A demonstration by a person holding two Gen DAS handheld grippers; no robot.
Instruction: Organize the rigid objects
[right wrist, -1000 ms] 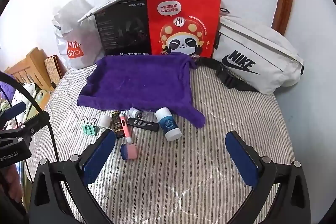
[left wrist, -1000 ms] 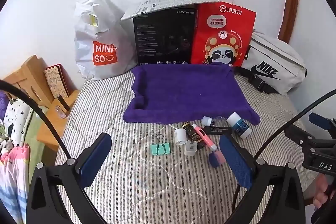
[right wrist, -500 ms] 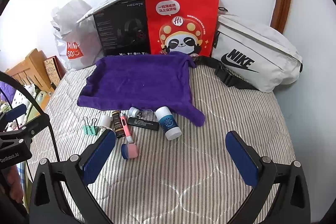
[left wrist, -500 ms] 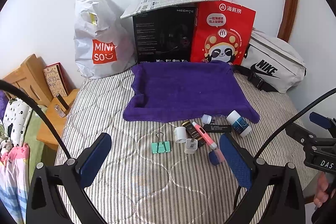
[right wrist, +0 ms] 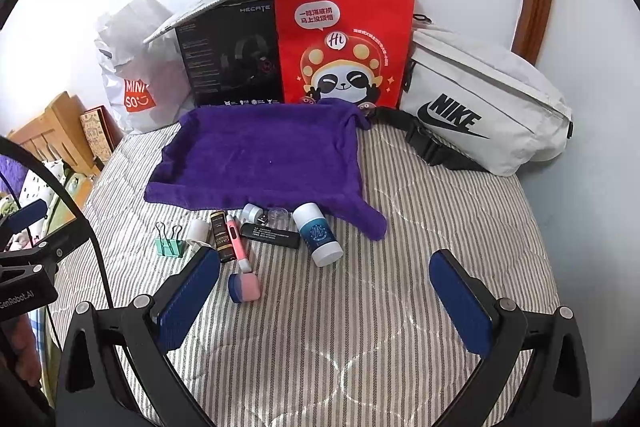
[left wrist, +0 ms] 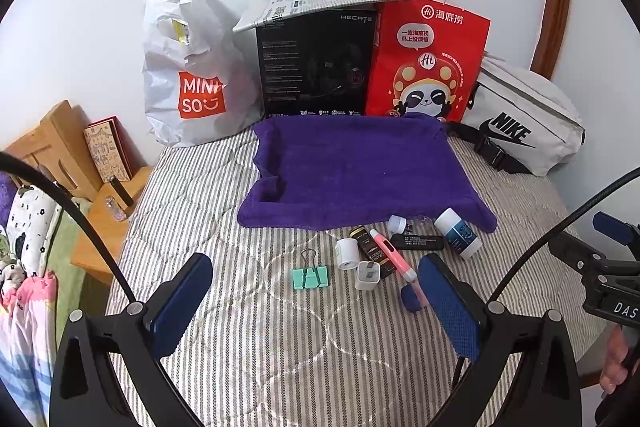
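Note:
Small items lie on the striped bed in front of a purple towel (left wrist: 360, 171): a green binder clip (left wrist: 310, 275), a white roll (left wrist: 346, 253), a white charger cube (left wrist: 367, 275), a dark bottle (left wrist: 370, 250), a pink pen (left wrist: 392, 259), a black stick (left wrist: 417, 242) and a blue-and-white bottle (left wrist: 458, 233). The towel (right wrist: 260, 159), pink pen (right wrist: 238, 241) and blue-and-white bottle (right wrist: 318, 233) also show in the right wrist view. My left gripper (left wrist: 316, 311) is open and empty, short of the clip. My right gripper (right wrist: 326, 303) is open and empty, short of the bottle.
A Miniso bag (left wrist: 188, 75), a black box (left wrist: 316, 63), a red paper bag (left wrist: 424, 63) and a white Nike bag (left wrist: 524, 123) line the wall behind the towel. A wooden stand (left wrist: 60, 155) sits past the bed's left edge.
Both grippers have drawn back and tilted slightly, so the items sit a little higher and farther in each view. Nothing was grasped or moved.

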